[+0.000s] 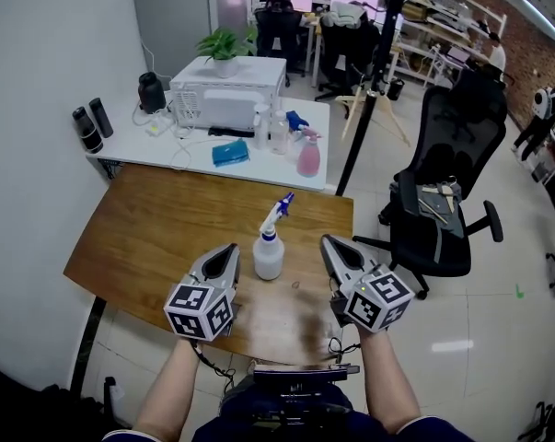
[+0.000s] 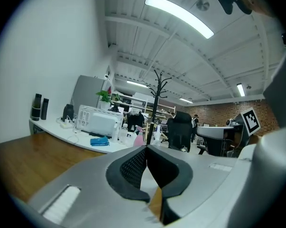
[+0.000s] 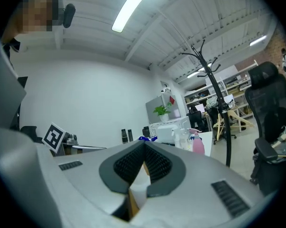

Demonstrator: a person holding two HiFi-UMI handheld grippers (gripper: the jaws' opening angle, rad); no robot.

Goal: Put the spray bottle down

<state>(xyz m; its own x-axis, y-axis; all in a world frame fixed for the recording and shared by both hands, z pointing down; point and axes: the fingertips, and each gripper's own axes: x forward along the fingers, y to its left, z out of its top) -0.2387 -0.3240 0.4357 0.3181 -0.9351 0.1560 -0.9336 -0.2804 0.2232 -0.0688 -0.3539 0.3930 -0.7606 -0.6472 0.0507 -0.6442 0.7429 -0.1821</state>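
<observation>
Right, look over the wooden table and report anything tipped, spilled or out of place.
Nothing stands out. The spray bottle stands upright on the wooden table, between the left hand-held gripper and the right hand-held gripper, both shut and empty. No spill shows around it.

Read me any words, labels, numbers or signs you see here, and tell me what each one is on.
No text can be read.
Spray bottle: no label shows.
Bottles on the white table: labels too small to read.
Gripper cubes: black-and-white square patterns only, no letters.
</observation>
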